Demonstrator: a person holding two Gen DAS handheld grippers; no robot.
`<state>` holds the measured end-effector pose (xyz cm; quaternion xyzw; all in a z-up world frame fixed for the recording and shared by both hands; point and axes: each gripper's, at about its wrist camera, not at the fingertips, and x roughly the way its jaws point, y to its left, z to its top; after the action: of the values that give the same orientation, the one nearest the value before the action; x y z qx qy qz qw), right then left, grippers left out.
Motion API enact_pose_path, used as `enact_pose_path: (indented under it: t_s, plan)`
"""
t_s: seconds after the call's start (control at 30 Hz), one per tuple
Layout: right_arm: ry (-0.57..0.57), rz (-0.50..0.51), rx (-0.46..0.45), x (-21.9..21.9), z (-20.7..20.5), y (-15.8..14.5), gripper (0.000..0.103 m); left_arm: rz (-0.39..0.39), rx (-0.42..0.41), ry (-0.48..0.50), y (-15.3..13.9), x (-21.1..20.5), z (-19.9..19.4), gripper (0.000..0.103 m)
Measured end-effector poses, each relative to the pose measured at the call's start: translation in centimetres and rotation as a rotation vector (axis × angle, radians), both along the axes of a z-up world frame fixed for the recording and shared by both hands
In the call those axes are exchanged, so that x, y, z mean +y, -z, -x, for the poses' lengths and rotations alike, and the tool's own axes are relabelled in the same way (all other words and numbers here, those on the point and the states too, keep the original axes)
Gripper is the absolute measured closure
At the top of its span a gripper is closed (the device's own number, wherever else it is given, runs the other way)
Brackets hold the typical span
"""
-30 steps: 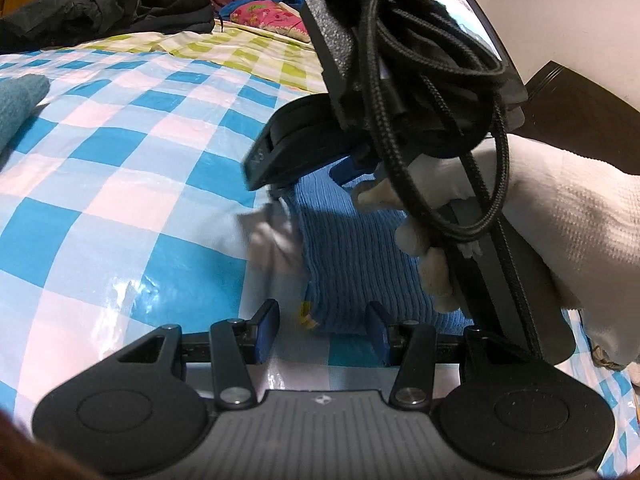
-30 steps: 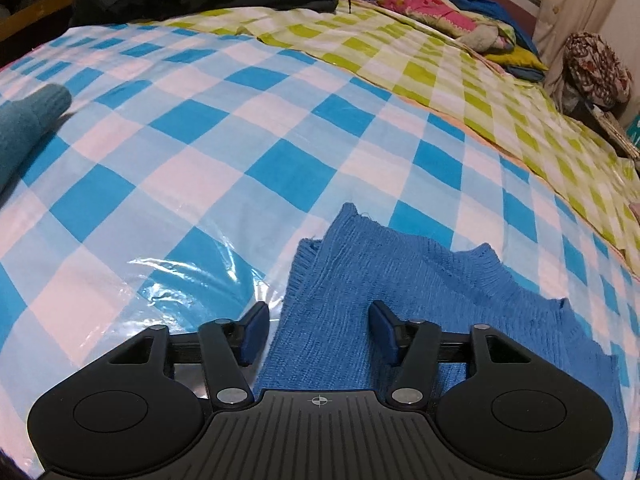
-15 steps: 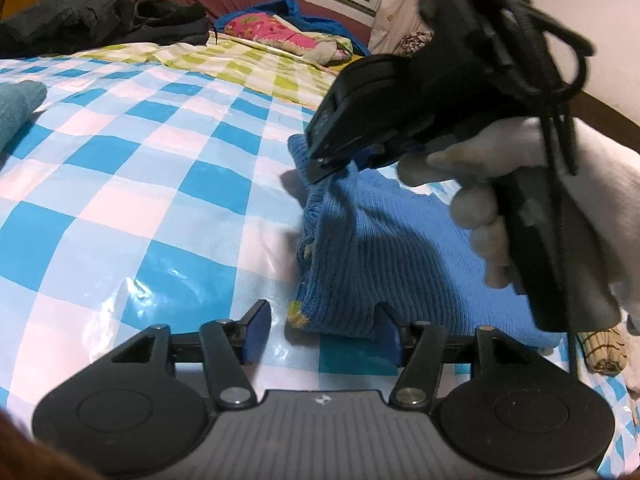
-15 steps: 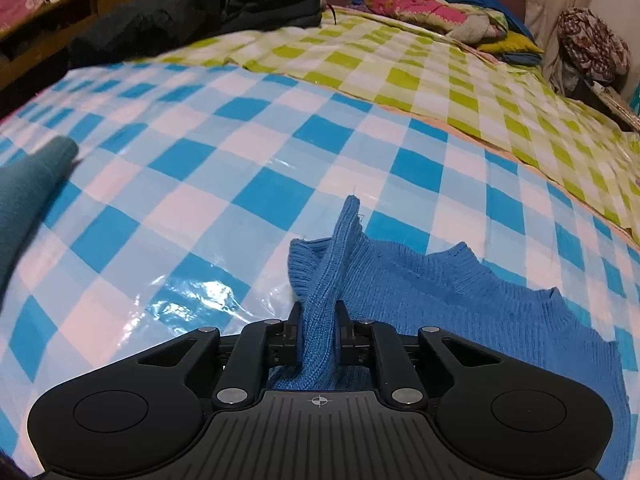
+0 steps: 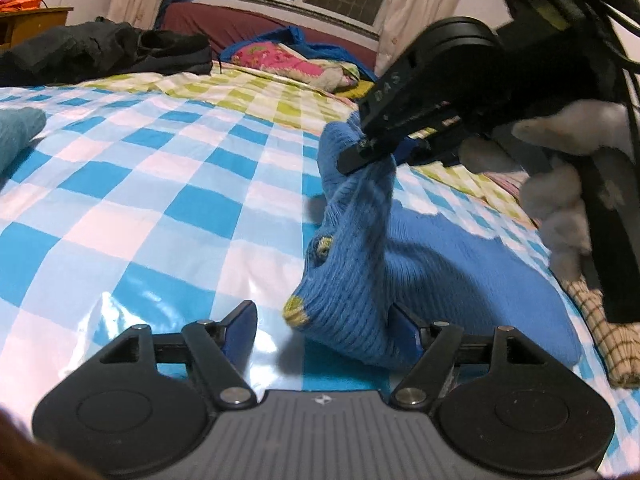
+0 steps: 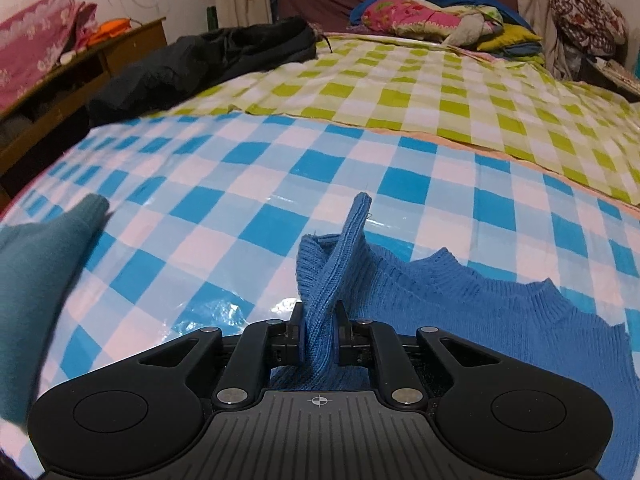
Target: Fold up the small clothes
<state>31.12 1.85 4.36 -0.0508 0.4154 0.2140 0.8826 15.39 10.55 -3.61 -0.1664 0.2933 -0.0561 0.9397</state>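
Blue knit sweater [image 6: 460,312] lies on the checked sheet [image 6: 248,200], one corner pinched and lifted by the right gripper [image 6: 318,330], while the left gripper [image 5: 320,326], fingers spread and just opened wider, straddles its near corner.

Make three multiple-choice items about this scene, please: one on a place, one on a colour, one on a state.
1. Where does the teal garment lie from the blue knit garment in the right wrist view?
A. left
B. right
C. on top of it

2. Which colour are the checks of the far cloth?
A. red
B. green
C. black

3. How do the jaws of the right gripper stand?
A. wide open
B. shut on nothing
C. shut on a fold of the blue knit

Key: 1 A, it fills the left edge; 2 B, green and white squares; 3 C, the fold rises between them.
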Motion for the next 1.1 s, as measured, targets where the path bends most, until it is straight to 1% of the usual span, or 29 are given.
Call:
enact_pose_path:
  t_s: [0.1, 0.17, 0.27, 0.33, 0.43, 0.5, 0.57, 0.67, 0.7, 0.73, 0.77, 0.8, 0.83, 0.87, 1.0, 1.1]
  plan:
    - [0.005, -0.029, 0.002, -1.0, 0.0, -0.4, 0.092, 0.024, -0.004, -0.029, -0.1, -0.2, -1.0, 0.027]
    - [0.009, -0.052, 0.004, -1.7, 0.1, -0.7, 0.092, 0.037, -0.014, -0.048, -0.5, -0.4, -0.8, 0.027]
    - [0.013, -0.083, 0.005, -2.6, 0.2, -1.0, 0.092, 0.024, -0.052, -0.068, -1.3, -1.1, -0.6, 0.027]
    - [0.014, -0.106, 0.007, -3.3, 0.4, -1.2, 0.092, 0.005, -0.069, -0.061, -1.7, -1.8, -0.6, 0.027]
    - [0.024, -0.139, 0.013, -4.5, 0.5, -1.4, 0.092, -0.007, -0.041, -0.058, -1.4, -2.4, -1.4, 0.027]
    - [0.032, -0.163, 0.014, -5.3, 0.6, -1.6, 0.092, 0.022, -0.021, -0.065, -1.0, -2.5, -1.7, 0.027]
    - [0.038, -0.180, 0.015, -6.0, 0.6, -1.7, 0.092, 0.052, -0.021, -0.074, -0.7, -2.7, -1.7, 0.027]
    - [0.040, -0.196, 0.023, -6.9, 0.5, -1.7, 0.092, 0.045, -0.032, -0.090, -0.6, -3.3, -1.8, 0.027]
    - [0.041, -0.201, 0.025, -7.2, 0.5, -1.7, 0.092, 0.042, -0.038, -0.095, -0.7, -3.4, -1.8, 0.035]
    - [0.043, -0.208, 0.026, -7.5, 0.5, -1.7, 0.092, 0.037, -0.045, -0.097, -1.0, -3.6, -2.0, 0.049]
    - [0.045, -0.216, 0.029, -7.9, 0.5, -1.7, 0.092, 0.031, -0.050, -0.097, -1.3, -3.8, -2.0, 0.060]
    - [0.048, -0.226, 0.033, -8.3, 0.5, -1.7, 0.092, 0.022, -0.061, -0.091, -1.8, -4.1, -2.0, 0.065]
    - [0.052, -0.236, 0.035, -8.7, 0.4, -1.7, 0.092, 0.013, -0.074, -0.079, -2.2, -4.4, -2.0, 0.074]
    - [0.056, -0.243, 0.036, -9.1, 0.3, -1.7, 0.092, 0.004, -0.087, -0.065, -2.6, -4.7, -1.9, 0.079]
    - [0.079, -0.282, 0.038, -11.1, -0.2, -1.9, 0.092, -0.069, -0.130, 0.006, -4.3, -6.9, -1.7, 0.081]
    - [0.095, -0.308, 0.031, -12.6, -0.4, -2.2, 0.092, -0.085, -0.145, 0.046, -5.3, -8.6, -1.9, 0.081]
